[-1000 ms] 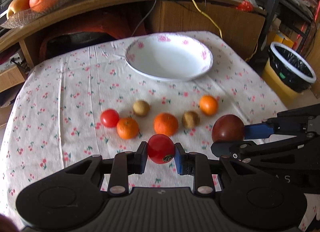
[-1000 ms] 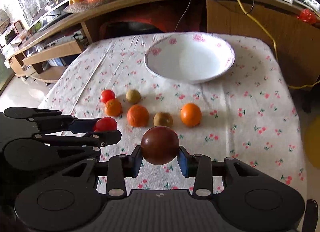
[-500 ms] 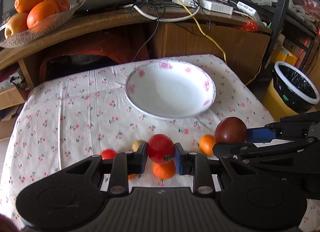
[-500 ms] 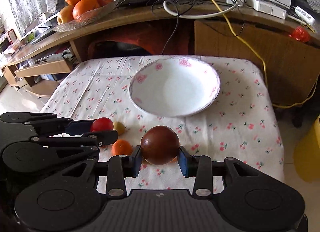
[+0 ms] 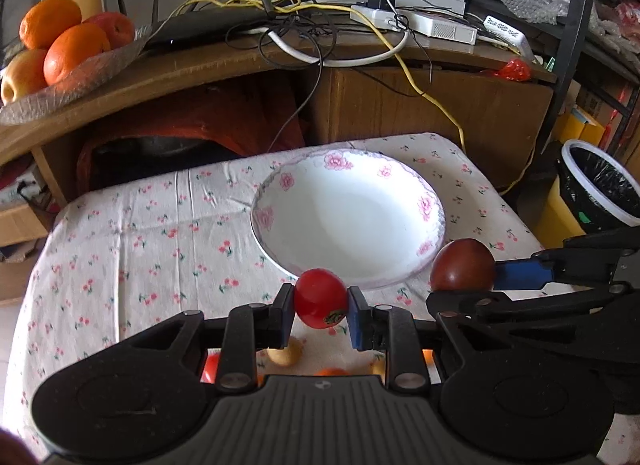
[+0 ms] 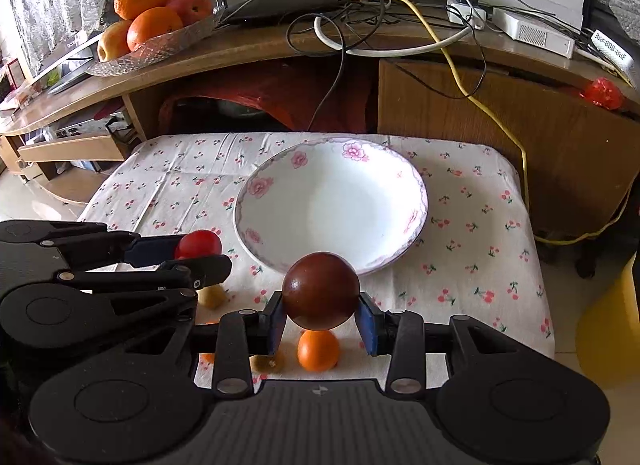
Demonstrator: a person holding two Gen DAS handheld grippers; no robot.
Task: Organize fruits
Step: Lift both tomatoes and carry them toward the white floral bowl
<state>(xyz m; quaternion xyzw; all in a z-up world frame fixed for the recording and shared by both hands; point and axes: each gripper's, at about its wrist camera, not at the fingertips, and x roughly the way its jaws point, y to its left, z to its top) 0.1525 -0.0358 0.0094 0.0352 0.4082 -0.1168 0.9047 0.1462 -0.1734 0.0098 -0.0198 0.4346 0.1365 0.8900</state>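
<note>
Nearest, the left gripper (image 5: 321, 307) has its fingers clenched on a small glossy red tomato (image 5: 320, 297), lifted off the floral-clothed surface (image 5: 132, 233). Beside it, the right gripper (image 6: 321, 311) grips a dark maroon round fruit (image 6: 321, 289). Both hang at the near rim of the empty white flower-edged ceramic bowl (image 6: 332, 201). A small orange citrus (image 6: 318, 349) lies below on the cloth.

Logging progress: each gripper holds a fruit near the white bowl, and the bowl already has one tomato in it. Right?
Not quite. The white bowl is empty, as the right wrist view shows. The rest holds: the left gripper grips a red tomato, and the right gripper grips a dark red fruit.
</note>
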